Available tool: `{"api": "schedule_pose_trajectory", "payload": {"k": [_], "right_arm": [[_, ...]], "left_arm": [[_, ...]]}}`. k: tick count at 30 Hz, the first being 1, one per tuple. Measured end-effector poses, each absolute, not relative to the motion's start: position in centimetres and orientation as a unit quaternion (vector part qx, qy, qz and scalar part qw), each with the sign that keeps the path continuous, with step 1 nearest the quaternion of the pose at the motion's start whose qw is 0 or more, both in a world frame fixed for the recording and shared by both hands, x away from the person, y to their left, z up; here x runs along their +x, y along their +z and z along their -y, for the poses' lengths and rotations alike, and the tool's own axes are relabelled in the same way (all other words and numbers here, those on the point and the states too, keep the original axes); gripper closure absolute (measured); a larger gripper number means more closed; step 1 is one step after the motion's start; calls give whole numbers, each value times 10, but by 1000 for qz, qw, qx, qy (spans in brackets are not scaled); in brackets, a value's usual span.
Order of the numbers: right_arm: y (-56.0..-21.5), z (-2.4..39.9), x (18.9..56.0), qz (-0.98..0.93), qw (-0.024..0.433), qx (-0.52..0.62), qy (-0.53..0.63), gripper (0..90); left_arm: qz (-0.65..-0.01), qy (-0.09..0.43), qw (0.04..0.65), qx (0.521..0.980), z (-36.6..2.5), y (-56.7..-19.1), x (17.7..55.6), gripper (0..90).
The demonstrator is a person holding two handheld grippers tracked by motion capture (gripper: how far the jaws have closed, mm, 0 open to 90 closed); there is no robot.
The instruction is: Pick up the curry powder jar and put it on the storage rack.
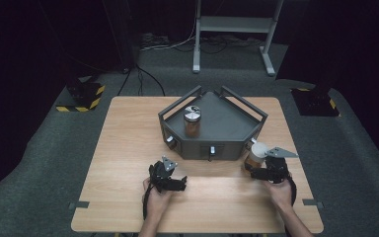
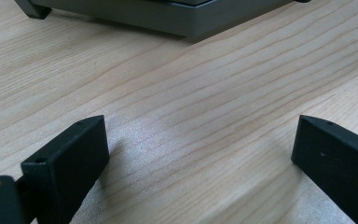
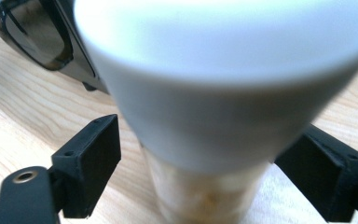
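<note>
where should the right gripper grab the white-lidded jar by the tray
Probably on the clear body just under the white lid, coming in level from the person's side. The jar stands upright on the table, and the right gripper already has a jaw on each side of that narrower, straight body, below the wider lid.

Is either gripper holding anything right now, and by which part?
Nothing is gripped. The white-lidded jar stands between the right gripper jaws, gaps showing. The left gripper is open.

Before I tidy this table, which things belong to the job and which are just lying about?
In the job: white-lidded jar, between the right hand-held gripper's jaws; grey tray.

Lying about: silver-lidded jar in the tray; left hand-held gripper, empty over the table.
</note>
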State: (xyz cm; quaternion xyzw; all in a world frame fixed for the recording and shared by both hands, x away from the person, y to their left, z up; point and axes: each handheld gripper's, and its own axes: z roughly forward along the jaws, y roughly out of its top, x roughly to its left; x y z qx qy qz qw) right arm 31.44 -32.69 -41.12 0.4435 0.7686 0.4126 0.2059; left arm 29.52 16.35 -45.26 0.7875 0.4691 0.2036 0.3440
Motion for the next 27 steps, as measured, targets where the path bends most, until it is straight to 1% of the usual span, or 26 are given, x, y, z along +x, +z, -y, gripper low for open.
{"api": "schedule_pose_trajectory", "payload": {"k": [9,15,19,24,27], "right_arm": [[-407,320,323,-771,209,436,414,213],[-408,320,324,-769,212,438,415,261],[-409,319,322,-768,217,437,414,275],[-409,322,322,-766,218,440,416,331],[-409,322,322,-766,218,439,417,334]], "left_arm": [[-469,204,343,788,-164,-452,295,39],[-469,204,343,788,-164,-452,295,40],[-469,204,343,788,-164,-452,295,40],[-469,204,343,788,-164,-452,295,41],[-469,204,343,788,-164,-452,295,41]]}}
